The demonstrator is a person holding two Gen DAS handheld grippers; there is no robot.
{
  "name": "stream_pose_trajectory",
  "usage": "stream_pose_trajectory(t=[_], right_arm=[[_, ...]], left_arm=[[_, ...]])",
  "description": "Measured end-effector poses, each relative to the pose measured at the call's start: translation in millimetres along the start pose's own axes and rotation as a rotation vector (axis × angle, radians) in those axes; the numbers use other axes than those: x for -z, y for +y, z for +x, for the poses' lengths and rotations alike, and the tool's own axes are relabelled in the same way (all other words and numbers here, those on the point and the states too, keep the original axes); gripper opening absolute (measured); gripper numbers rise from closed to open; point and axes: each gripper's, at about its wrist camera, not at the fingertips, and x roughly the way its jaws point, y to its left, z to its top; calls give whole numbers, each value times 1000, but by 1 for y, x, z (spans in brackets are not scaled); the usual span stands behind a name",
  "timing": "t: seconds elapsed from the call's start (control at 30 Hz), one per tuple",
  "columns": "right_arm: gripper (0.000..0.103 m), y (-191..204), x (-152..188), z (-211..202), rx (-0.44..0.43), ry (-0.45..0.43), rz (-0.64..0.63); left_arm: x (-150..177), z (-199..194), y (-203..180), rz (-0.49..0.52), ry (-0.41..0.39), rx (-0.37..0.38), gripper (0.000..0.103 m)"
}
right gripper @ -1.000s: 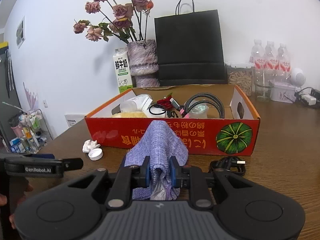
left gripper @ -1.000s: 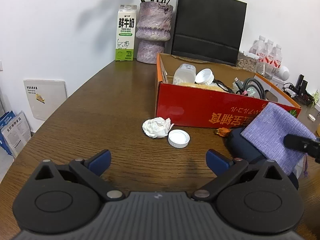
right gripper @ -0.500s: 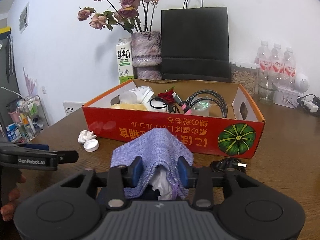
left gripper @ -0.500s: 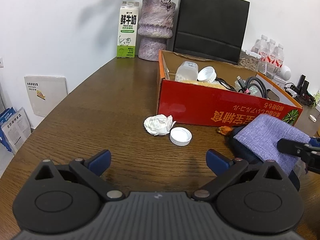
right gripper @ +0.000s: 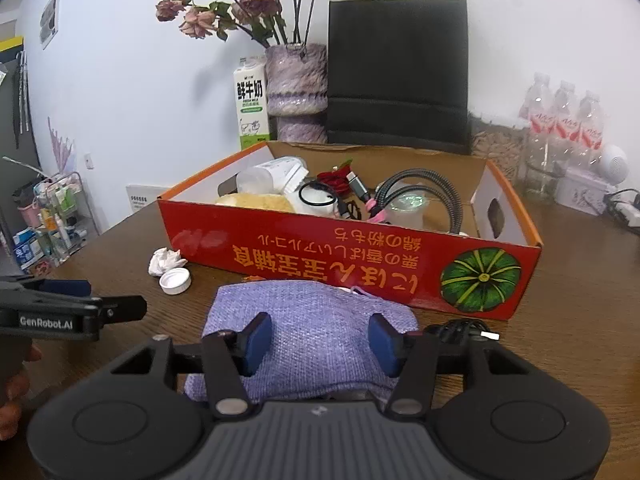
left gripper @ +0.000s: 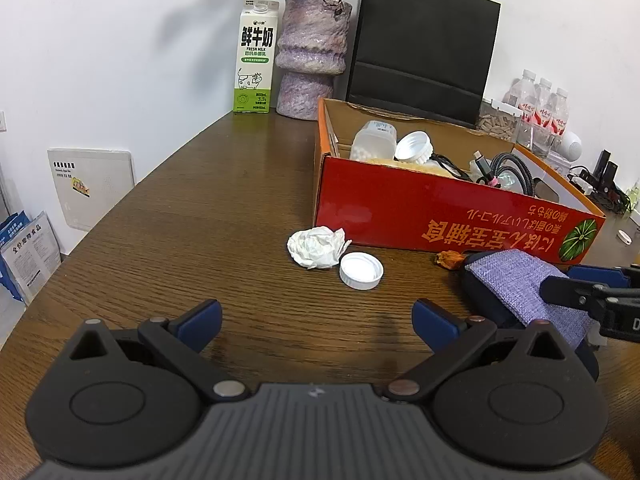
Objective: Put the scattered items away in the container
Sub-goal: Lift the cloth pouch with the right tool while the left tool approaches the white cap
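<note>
A red cardboard box [left gripper: 420, 204] [right gripper: 304, 248] holds a bottle, cables and other items. In front of it on the wooden table lie a crumpled white tissue [left gripper: 316, 246] [right gripper: 164, 260], a white bottle cap [left gripper: 361, 271] [right gripper: 175, 281], a dried flower bit [left gripper: 448, 259] and a purple fabric pouch [right gripper: 312, 332] [left gripper: 524, 288]. My right gripper [right gripper: 320, 344] is open, its blue pads either side of the pouch top. My left gripper [left gripper: 316, 320] is open and empty, near the front of the table, short of the cap.
A milk carton [left gripper: 256, 64], a purple vase [left gripper: 312, 56] and a black paper bag [left gripper: 420, 40] stand behind the box. Water bottles [right gripper: 560, 120] stand at the back right. A black cable [right gripper: 460, 328] lies right of the pouch.
My right gripper has opened and let go of the purple pouch, which now lies flatter on the table. My left gripper has hardly moved.
</note>
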Motion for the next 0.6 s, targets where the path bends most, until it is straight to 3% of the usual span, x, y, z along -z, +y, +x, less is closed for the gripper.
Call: stream_pose_trajectory(t=[0.03, 0.1, 0.33, 0.6], right_arm=[[28, 0, -1, 1, -14, 0, 6], [15, 2, -2, 0, 1, -6, -11], [6, 5, -4, -9, 5, -48, -33], [5, -2, -18, -34, 11, -135, 2]], left_arm=[[0, 0, 0, -1, 0, 0, 103], [0, 0, 1, -3, -1, 1, 103], [0, 1, 0, -3, 4, 2, 103], [-4, -5, -2, 5, -16, 4, 103]])
